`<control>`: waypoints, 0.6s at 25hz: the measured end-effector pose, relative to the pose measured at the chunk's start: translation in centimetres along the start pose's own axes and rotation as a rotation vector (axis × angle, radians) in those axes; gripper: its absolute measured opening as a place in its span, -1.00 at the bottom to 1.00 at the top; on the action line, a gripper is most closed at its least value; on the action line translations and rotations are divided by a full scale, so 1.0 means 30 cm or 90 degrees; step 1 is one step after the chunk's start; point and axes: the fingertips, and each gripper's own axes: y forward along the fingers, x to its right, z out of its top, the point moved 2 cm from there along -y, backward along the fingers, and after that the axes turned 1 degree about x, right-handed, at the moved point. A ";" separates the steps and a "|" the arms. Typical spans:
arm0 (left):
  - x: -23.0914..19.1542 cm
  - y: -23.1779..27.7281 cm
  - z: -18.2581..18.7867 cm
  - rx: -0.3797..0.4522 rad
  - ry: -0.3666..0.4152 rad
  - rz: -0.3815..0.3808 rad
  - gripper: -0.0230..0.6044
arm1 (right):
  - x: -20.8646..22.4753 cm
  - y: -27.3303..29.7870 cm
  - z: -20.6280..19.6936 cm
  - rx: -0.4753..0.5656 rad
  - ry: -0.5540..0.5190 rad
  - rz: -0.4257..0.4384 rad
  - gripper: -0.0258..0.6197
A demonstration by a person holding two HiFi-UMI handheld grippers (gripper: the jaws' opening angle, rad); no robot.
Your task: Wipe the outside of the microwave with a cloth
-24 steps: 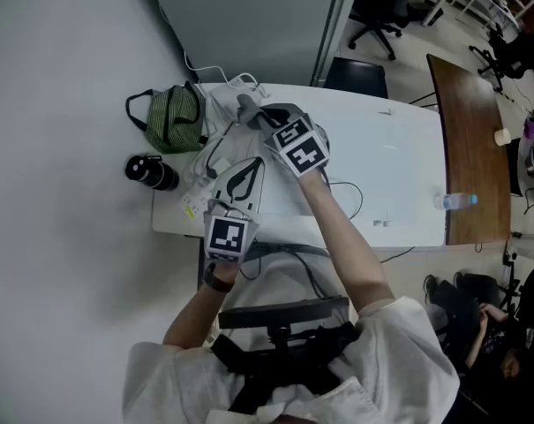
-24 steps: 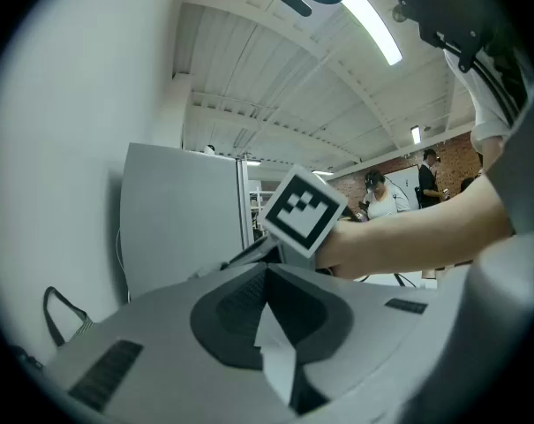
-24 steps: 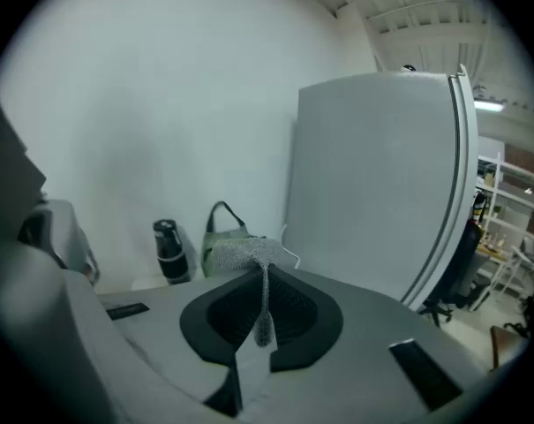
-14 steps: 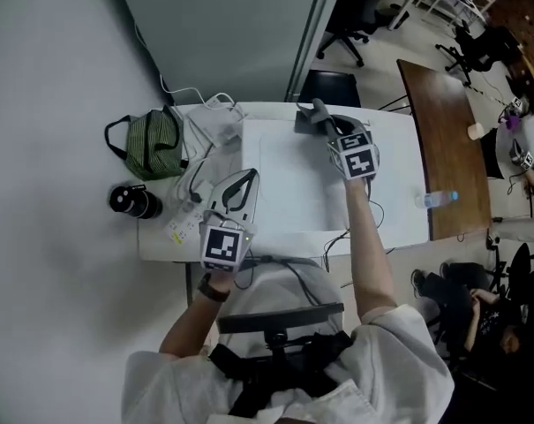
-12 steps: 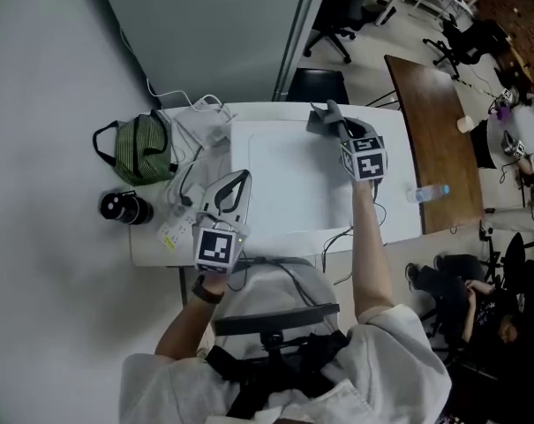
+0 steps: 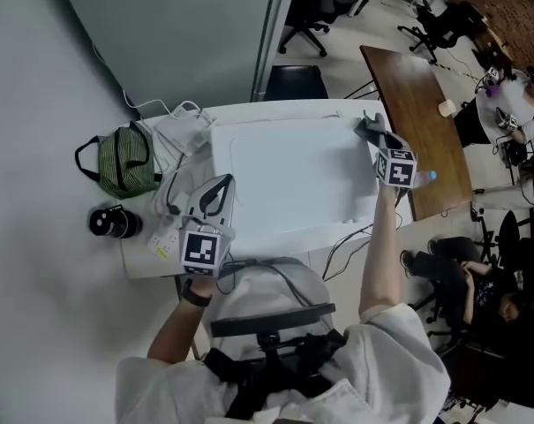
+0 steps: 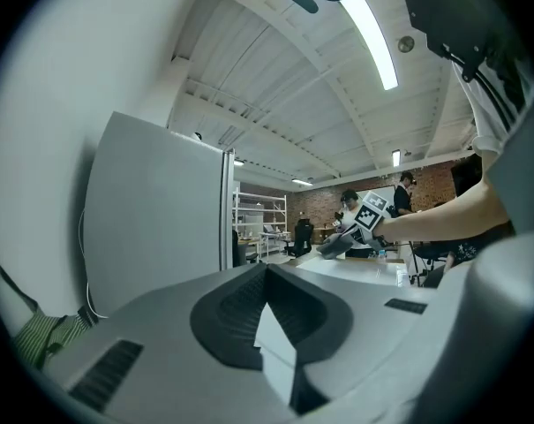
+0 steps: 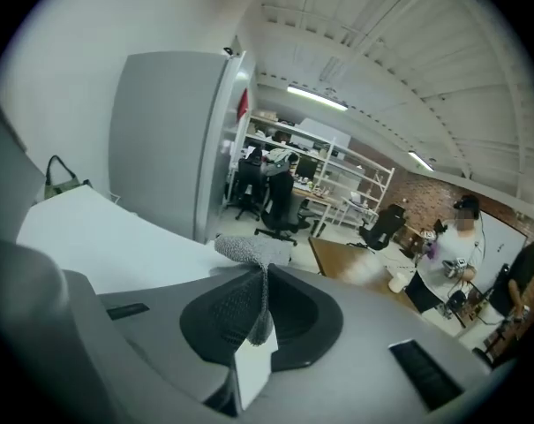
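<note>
The microwave's white top point(image 6: 284, 184) fills the middle of the head view. A grey cloth point(image 6: 366, 125) is pinched in my right gripper point(image 6: 371, 131), which is shut on it at the top's far right corner. In the right gripper view the cloth point(image 8: 247, 256) folds out of the right gripper point(image 8: 259, 279) over the white top point(image 8: 99, 228). My left gripper point(image 6: 217, 189) is shut and holds nothing, by the microwave's front left side. In the left gripper view, the left gripper point(image 7: 268, 274) points across the top toward the cloth point(image 7: 330, 247).
A green striped bag point(image 6: 121, 162), a black cylinder point(image 6: 108, 222) and white cables point(image 6: 174, 113) lie left of the microwave. A water bottle point(image 6: 425, 177) shows behind my right gripper. A brown table point(image 6: 417, 95), office chairs point(image 6: 306, 25) and a grey partition point(image 6: 178, 34) lie beyond.
My right gripper has carried the cloth across the microwave's top from the far left to the far right corner. The left gripper has stayed by the front left side.
</note>
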 end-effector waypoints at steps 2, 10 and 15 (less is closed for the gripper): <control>-0.003 -0.009 -0.004 -0.002 -0.002 0.001 -0.84 | -0.117 -0.001 0.012 0.001 -0.020 0.038 -0.86; -0.037 -0.087 -0.017 -0.001 -0.006 0.018 -0.84 | -0.792 -0.099 0.126 0.034 -0.054 0.287 -0.86; -0.098 -0.179 -0.038 -0.007 -0.003 0.042 -0.84 | -1.254 -0.269 0.192 0.055 -0.090 0.472 -0.86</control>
